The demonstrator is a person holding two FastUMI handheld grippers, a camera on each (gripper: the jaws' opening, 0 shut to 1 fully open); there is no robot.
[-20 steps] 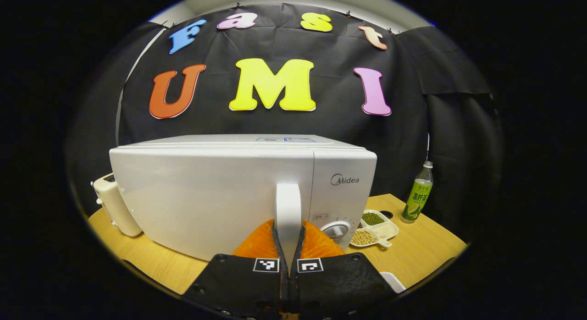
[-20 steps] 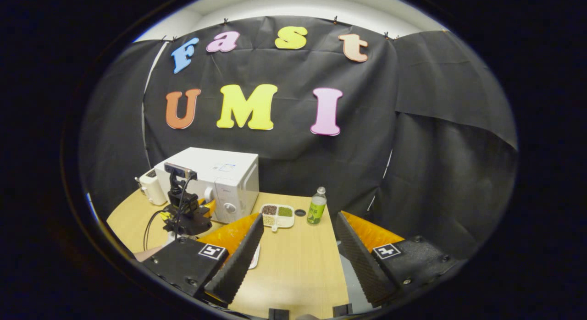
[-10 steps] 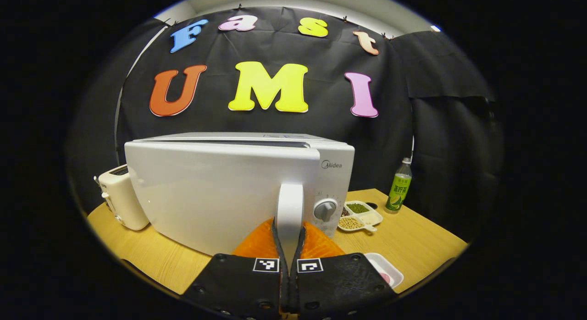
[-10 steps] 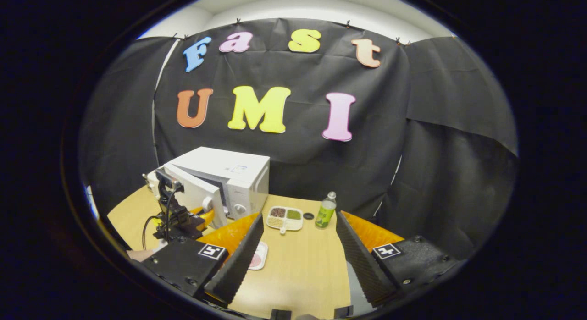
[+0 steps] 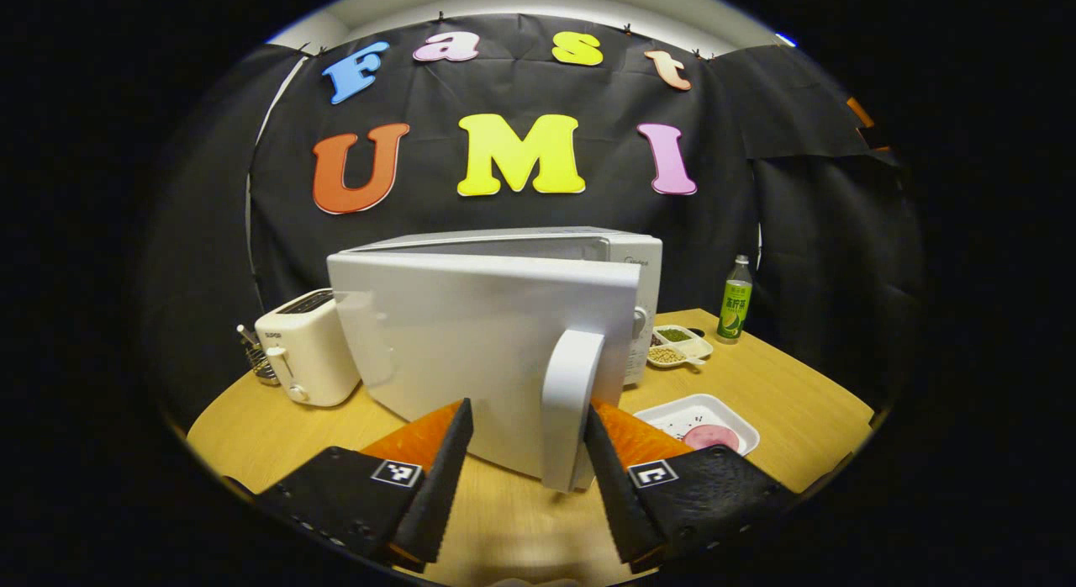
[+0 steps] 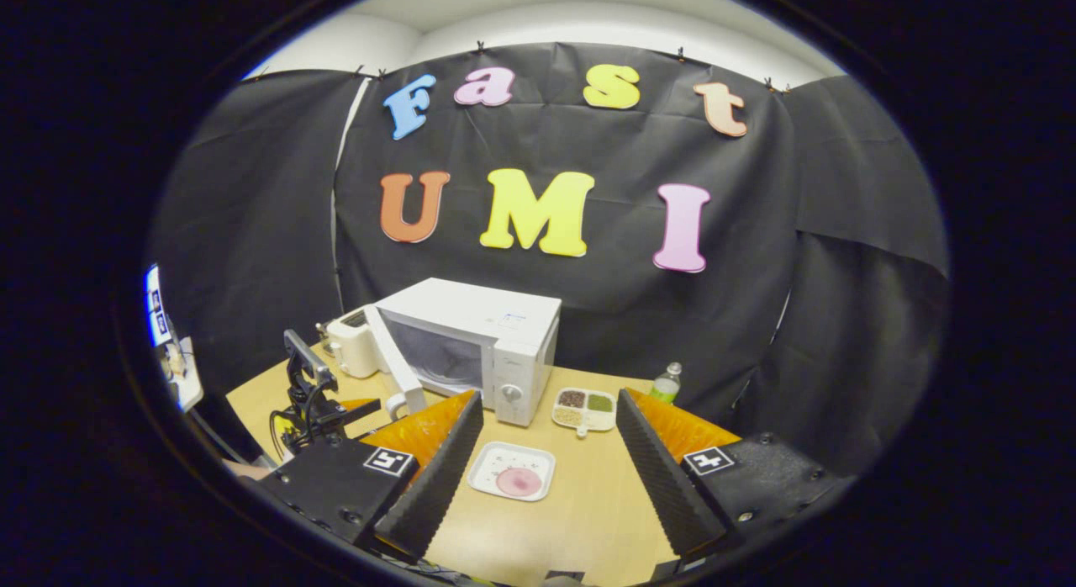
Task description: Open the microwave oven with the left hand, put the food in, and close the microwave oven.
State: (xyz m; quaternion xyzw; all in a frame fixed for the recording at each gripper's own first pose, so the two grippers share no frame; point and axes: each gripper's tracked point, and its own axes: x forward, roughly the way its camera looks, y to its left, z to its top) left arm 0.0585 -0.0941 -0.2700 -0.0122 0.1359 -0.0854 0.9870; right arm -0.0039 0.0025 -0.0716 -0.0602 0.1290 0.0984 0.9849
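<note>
The white microwave stands on the wooden table with its door swung wide open, and its dark cavity shows in the right gripper view. My left gripper is open, its fingers standing apart on either side of the door handle without pressing it. The white food tray with a pink slice lies in front of the microwave, also seen as the tray in the left gripper view. My right gripper hangs open above the tray, holding nothing.
A white toaster stands left of the microwave with a small wire holder beside it. A divided dish of beans and a green bottle sit to the right. The table's front edge runs close below both grippers.
The left gripper has pulled the door from nearly closed to wide open, then let go of the handle and opened. The right gripper has moved closer, and the food tray now lies between its fingers.
</note>
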